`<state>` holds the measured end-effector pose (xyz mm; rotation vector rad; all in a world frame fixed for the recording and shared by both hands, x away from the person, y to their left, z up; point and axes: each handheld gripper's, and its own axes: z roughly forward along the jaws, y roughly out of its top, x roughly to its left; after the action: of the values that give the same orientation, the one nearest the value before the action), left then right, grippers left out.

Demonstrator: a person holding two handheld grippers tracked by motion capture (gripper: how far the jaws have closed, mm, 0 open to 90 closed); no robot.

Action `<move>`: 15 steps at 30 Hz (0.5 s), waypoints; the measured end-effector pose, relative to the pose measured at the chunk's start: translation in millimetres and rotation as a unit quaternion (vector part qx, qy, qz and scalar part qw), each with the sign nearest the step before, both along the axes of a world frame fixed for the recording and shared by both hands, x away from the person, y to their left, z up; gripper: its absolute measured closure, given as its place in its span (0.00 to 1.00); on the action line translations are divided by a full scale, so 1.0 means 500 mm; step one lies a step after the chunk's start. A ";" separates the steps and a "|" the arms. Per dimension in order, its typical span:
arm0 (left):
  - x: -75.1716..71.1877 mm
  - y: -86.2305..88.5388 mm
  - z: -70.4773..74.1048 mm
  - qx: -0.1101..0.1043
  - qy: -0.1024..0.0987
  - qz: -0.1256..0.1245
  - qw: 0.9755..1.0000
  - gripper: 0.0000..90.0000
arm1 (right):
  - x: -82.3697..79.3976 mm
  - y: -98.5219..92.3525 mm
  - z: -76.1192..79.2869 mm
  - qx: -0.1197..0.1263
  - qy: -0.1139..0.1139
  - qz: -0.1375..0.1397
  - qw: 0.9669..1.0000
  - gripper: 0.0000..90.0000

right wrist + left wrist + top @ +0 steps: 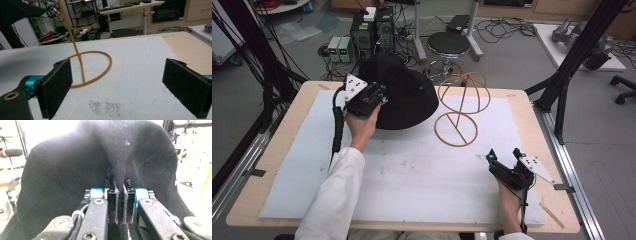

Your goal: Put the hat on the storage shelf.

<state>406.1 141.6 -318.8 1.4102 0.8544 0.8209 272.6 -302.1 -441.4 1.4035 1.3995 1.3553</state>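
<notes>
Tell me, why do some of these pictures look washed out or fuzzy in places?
In the left gripper view, the background around the black hat is blown out to white, while the pinched fabric stays sharp. In the right gripper view, the near pads look soft, the wire hat stand clearer. The high view is evenly lit, dim at the floor, with faint shadows on the white mat.

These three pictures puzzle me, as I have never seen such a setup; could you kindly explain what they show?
A person at a table holds a hand tool with two fingers in each hand. One picture looks down from above; the other two come from cameras riding on each tool. The left gripper is shut on a fold of a black hat, lifted off a white mat. Beside it stands a yellow wire hat stand. The right gripper hovers open, holding nothing.
</notes>
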 end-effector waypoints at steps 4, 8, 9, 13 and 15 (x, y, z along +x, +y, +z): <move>-0.013 0.006 0.014 -0.021 -0.014 -0.002 1.000 0.95 | 0.000 0.000 0.000 0.000 0.000 0.001 1.000 0.09; -0.026 0.009 0.032 -0.030 -0.034 -0.001 0.999 0.95 | 0.001 0.000 -0.001 0.001 -0.001 0.002 1.000 0.09; -0.028 0.010 0.038 -0.028 -0.038 0.001 0.999 0.95 | 0.001 0.000 -0.001 0.001 -0.001 0.002 1.000 0.09; -0.039 0.019 0.063 -0.039 -0.052 0.001 0.998 0.95 | 0.001 0.000 -0.001 0.003 0.001 0.004 1.000 0.09; -0.045 0.023 0.074 -0.038 -0.058 0.002 0.998 0.95 | 0.002 0.000 -0.002 0.004 0.000 0.005 1.000 0.09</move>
<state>383.7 153.3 -281.9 1.2821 0.7918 0.8566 273.4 -302.1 -442.2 1.4036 1.4033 1.3690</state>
